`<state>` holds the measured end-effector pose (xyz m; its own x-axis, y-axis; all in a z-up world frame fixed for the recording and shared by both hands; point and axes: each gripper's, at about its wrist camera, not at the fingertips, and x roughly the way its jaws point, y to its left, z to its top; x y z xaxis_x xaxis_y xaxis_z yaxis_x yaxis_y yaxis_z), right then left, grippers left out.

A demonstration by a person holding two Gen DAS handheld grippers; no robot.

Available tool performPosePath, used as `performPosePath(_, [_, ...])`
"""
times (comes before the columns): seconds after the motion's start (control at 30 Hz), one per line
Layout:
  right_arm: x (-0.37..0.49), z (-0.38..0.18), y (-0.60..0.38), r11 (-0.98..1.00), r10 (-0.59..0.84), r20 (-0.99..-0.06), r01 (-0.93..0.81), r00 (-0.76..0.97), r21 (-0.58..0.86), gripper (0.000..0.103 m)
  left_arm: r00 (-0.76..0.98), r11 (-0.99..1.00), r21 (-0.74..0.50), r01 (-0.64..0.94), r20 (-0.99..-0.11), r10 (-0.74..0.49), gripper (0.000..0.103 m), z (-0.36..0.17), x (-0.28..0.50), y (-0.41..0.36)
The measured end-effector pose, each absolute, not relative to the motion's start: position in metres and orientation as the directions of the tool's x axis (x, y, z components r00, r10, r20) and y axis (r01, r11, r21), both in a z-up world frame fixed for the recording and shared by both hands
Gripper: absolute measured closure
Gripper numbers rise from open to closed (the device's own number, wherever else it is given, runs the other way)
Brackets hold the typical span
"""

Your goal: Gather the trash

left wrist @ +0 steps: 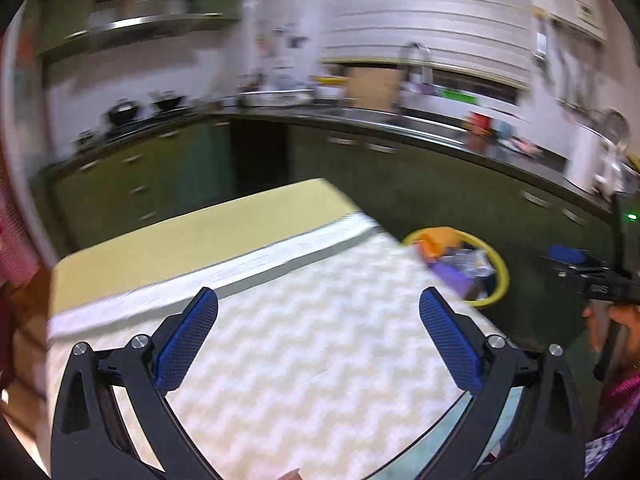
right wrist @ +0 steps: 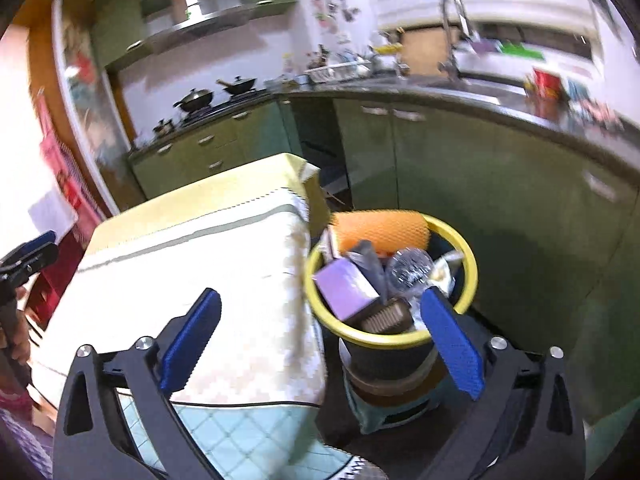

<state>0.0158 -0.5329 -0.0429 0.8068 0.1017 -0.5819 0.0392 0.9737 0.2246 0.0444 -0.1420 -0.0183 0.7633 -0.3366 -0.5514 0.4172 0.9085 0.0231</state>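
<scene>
At lower right of the right wrist view, the bin (right wrist: 390,276) is full beside the table (right wrist: 224,276). Both the left gripper (left wrist: 319,336) and right gripper (right wrist: 320,336) are wide open and empty, so collecting seems finished. Next I would search for leftover trash.

bin (left wrist: 498,280): near side hidden behind table (left wrist: 280,360)
counter (left wrist: 500,148): clutter blurred, unreadable
hand (left wrist: 612,324): cut by edge

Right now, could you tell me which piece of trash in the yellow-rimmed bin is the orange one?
It is the orange ribbed sponge-like pad along the bin's far rim. The purple box and the clear crumpled plastic lie nearer the camera.
</scene>
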Motion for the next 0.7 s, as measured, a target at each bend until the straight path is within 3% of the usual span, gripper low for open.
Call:
performPosePath(0.27, [-0.012,-0.016,-0.486,0.997,0.014,-0.564,0.031,0.826,0.069,0.005,0.853,0.990,-0.019,0.139,-0.506,-0.130,0.007,-0.008,-0.002,-0.053])
performPosePath(0.7, [-0.051,0.004,-0.484,0.996,0.018,-0.508,0.026,0.861,0.080,0.005,0.906,0.996,0.003,0.094,-0.415,-0.084,0.007,0.021,-0.060,-0.032])
